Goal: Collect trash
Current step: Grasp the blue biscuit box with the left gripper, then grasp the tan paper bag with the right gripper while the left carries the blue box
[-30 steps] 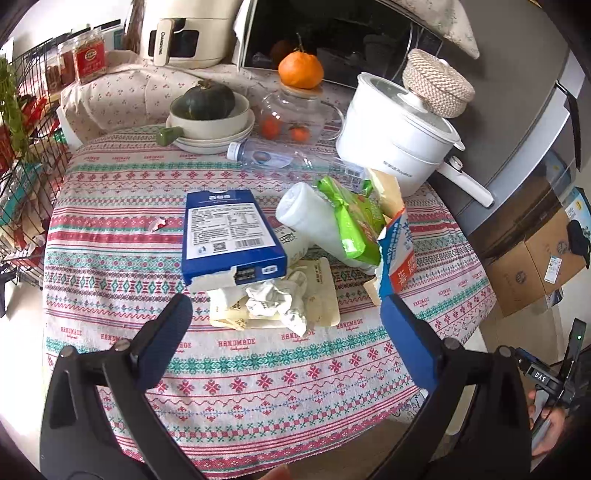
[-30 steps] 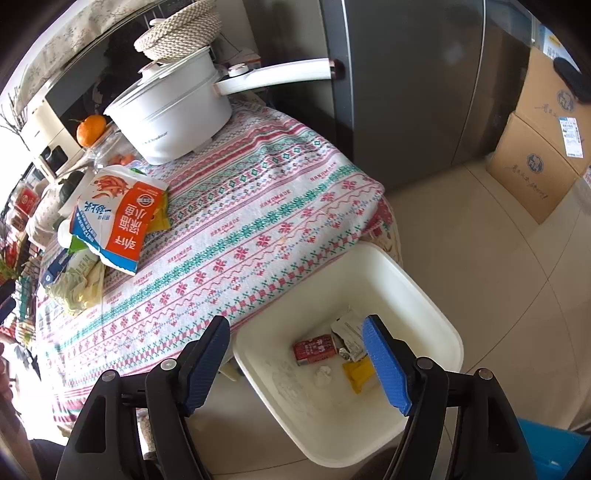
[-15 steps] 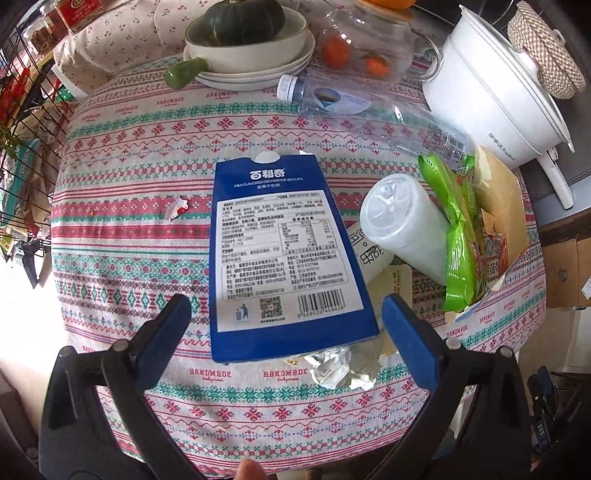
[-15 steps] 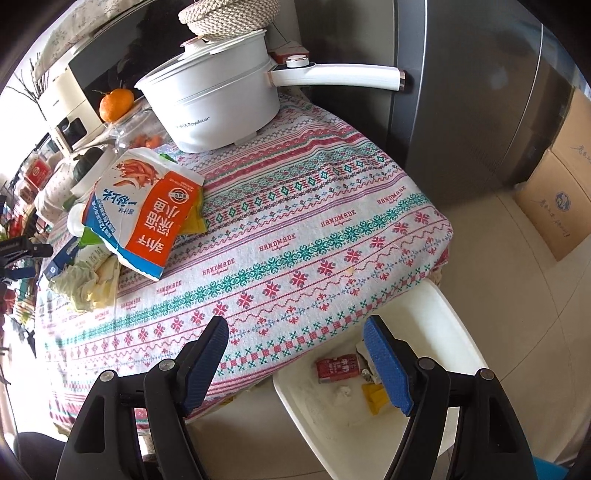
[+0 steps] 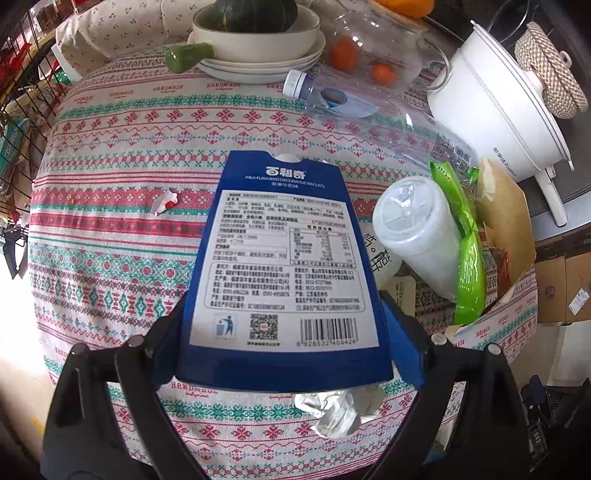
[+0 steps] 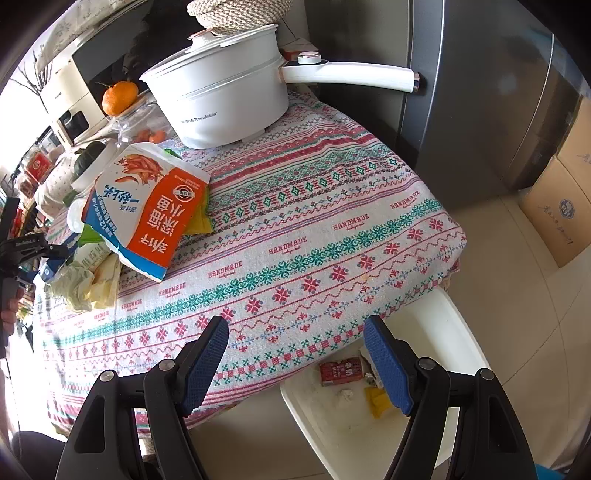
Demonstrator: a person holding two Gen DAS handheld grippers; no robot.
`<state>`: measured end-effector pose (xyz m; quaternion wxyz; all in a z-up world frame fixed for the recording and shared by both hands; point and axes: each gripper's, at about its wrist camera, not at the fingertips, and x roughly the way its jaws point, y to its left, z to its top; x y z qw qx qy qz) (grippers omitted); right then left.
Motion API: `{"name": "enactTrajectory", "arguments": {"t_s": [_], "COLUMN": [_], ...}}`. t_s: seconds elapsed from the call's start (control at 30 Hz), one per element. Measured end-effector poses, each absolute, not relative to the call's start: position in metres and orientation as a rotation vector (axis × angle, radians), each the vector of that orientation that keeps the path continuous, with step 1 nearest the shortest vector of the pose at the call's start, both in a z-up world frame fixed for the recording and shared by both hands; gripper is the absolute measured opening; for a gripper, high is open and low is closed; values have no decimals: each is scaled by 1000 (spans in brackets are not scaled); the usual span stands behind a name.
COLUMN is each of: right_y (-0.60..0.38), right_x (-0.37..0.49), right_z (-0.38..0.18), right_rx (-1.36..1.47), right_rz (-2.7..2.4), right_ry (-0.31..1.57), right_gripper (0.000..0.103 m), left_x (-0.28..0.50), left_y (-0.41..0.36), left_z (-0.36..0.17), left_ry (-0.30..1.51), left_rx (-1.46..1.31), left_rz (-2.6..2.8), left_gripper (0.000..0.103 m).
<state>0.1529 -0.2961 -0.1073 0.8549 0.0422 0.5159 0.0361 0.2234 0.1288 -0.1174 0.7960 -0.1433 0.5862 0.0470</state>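
Observation:
A blue biscuit box lies label-up on a heap of trash on the patterned tablecloth. My left gripper straddles the box's near end. Its jaws are closing, and the pads meet both long edges. Beside the box lie a white plastic cup, a green wrapper, crumpled tissue, a clear bottle and a small paper scrap. My right gripper hangs open and empty over the table's edge, above a white bin holding a few scraps. An orange-and-blue snack bag tops the heap.
A white electric pot with a long handle stands at the back of the table, near a bowl with a green squash and a glass jar. A grey fridge and cardboard boxes flank the bin. A wire rack stands at the left.
My left gripper came down and forward over the blue box, and its jaws narrowed onto the box's sides. My right gripper swung from above the bin toward the table edge, staying open.

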Motion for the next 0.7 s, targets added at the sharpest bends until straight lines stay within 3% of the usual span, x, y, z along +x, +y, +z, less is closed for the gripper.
{"name": "enactTrajectory", "arguments": {"t_s": [0.43, 0.7], "right_y": [-202, -113], "right_x": [182, 245], "right_z": [-87, -71], "right_rx": [150, 132], "right_rz": [183, 176], "right_ry": [1024, 1004], "right_gripper": [77, 77], "left_x": [148, 143], "left_y": [139, 148], "left_z": [-44, -33], "left_ry": [867, 775], "left_rx": [-426, -388], "left_rz": [51, 38], "left_gripper": [92, 92]}}
